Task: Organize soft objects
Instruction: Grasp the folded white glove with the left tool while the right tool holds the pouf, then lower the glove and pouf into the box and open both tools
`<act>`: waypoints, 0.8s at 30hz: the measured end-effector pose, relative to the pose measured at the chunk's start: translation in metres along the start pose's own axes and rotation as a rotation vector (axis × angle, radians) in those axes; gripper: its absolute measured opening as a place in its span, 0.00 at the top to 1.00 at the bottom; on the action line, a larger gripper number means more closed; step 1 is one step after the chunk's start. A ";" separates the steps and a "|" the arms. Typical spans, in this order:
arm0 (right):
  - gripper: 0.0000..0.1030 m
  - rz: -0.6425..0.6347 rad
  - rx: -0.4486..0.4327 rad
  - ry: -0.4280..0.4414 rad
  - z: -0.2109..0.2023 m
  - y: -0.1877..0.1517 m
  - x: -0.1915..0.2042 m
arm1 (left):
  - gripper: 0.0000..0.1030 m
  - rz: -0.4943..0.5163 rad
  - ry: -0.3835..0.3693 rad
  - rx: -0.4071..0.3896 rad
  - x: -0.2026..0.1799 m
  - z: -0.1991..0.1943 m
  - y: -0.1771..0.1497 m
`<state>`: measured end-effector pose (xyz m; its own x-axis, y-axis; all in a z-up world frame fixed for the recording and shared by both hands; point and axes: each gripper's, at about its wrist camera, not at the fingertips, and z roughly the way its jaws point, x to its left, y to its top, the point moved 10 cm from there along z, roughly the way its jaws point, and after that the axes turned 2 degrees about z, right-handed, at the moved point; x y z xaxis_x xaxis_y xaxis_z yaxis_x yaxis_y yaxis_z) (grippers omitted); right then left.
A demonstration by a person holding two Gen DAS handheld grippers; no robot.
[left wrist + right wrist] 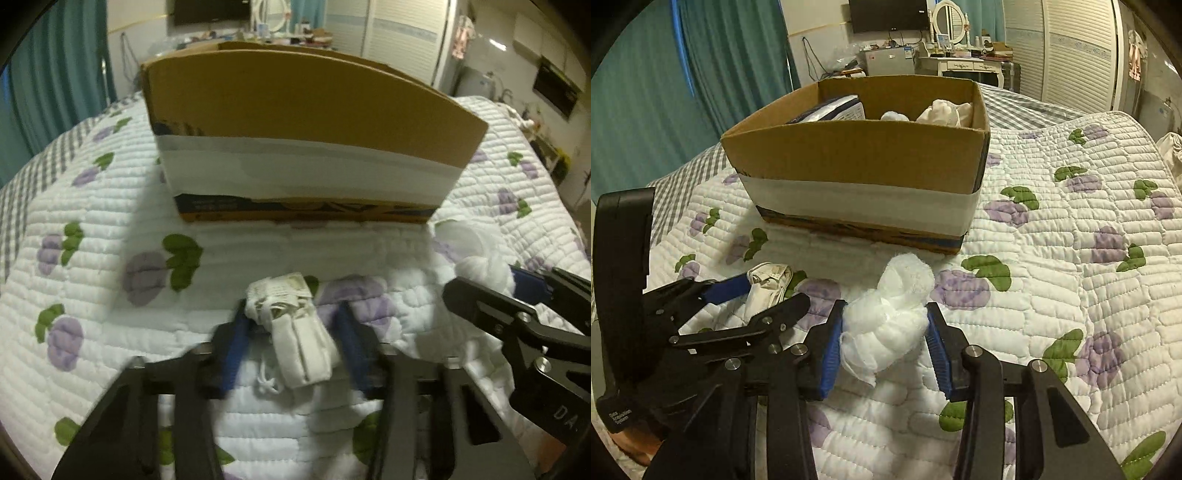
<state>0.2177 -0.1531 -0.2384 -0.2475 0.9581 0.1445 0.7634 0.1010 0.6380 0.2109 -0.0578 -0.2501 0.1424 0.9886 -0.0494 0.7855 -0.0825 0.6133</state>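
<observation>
My left gripper (291, 343) has its blue pads on either side of a folded white cloth bundle (295, 325), which lies on the quilt (92, 258) between them. The left wrist view is blurred there, and I cannot tell whether the pads press it or only flank it. My right gripper (886, 332) straddles a fluffy white gauze wad (890, 317); its blue pads touch the wad's sides, so it looks grasped, the wad resting on the quilt.

From the left wrist I see only the near wall of the cardboard box (306, 122), with its white tape band; the inside is hidden. The right wrist looks over the rim and shows what lies within: a dark-and-white packet (831, 109) at the left, and white soft items (942, 110) at the back right.

The box stands just beyond both bundles. Behind it are a teal curtain (731, 66), a wall-mounted screen (888, 14), and a dressing table (964, 62) with an oval mirror.
</observation>
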 end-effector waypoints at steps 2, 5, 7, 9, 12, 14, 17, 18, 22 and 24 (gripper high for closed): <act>0.60 0.002 -0.001 0.005 0.000 0.000 0.000 | 0.72 0.012 -0.005 -0.008 -0.002 -0.004 -0.001; 0.60 0.001 -0.012 0.009 -0.003 0.001 0.001 | 0.73 0.031 -0.002 -0.022 -0.006 -0.013 -0.003; 0.60 0.001 -0.017 0.007 -0.006 0.000 0.000 | 0.73 0.036 0.000 -0.029 -0.005 -0.021 -0.004; 0.60 0.003 -0.025 0.002 -0.010 0.001 0.001 | 0.73 0.032 -0.004 -0.032 -0.005 -0.028 -0.003; 0.60 -0.007 -0.048 -0.005 -0.023 0.003 0.005 | 0.73 0.022 -0.012 -0.052 -0.003 -0.045 0.002; 0.60 -0.020 -0.070 -0.011 -0.036 0.005 0.009 | 0.73 0.018 -0.018 -0.065 -0.003 -0.056 0.005; 0.60 -0.030 -0.097 -0.015 -0.057 0.007 0.014 | 0.73 0.013 -0.028 -0.089 -0.006 -0.076 0.007; 0.60 -0.033 -0.107 -0.017 -0.064 0.008 0.016 | 0.73 0.014 -0.032 -0.097 -0.007 -0.081 0.009; 0.60 -0.048 -0.153 -0.025 -0.094 0.016 0.021 | 0.73 0.029 -0.036 -0.144 -0.013 -0.111 0.018; 0.60 -0.060 -0.178 -0.032 -0.110 0.022 0.023 | 0.73 0.044 -0.031 -0.166 -0.016 -0.122 0.025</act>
<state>0.1632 -0.1579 -0.1379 -0.2682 0.9601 0.0794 0.6297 0.1124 0.7687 0.1549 -0.0603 -0.1377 0.1949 0.9799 -0.0426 0.6684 -0.1009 0.7370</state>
